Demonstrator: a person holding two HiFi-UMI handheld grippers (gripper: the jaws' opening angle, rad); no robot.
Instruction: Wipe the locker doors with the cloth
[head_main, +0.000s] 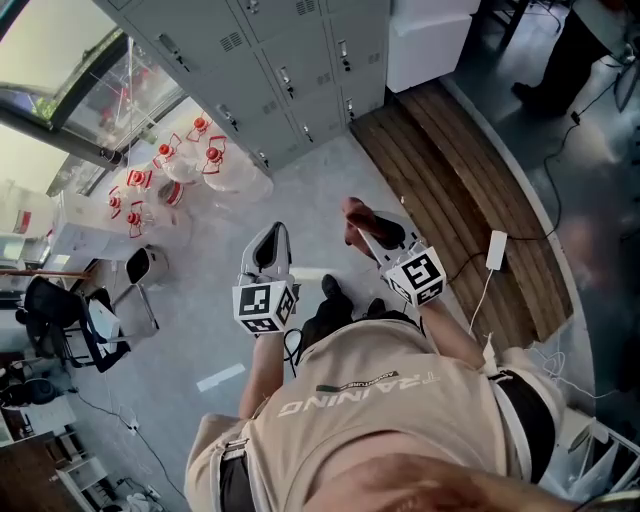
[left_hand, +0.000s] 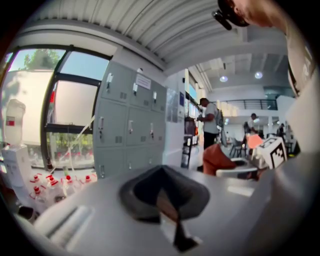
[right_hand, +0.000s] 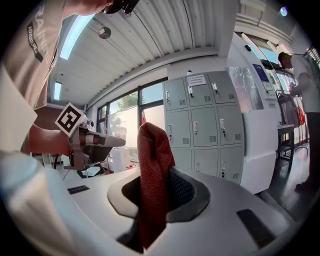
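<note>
Locker doors (head_main: 290, 60) stood ahead of both claws, well apart, not yet within wiping reach. Water bottles (head_main: 165, 170) sat on floor ahead-left of left claw (head_main: 268, 240), beside lockers; likely obstacle to low doors at that end. Right claw (head_main: 365, 228) clamped tight on red cloth (right_hand: 152, 175). Cloth stood bunched upright between jaws, poking past tips, so free fold could meet door first. Left claw closed on nothing, held near right one, probably spare.
</note>
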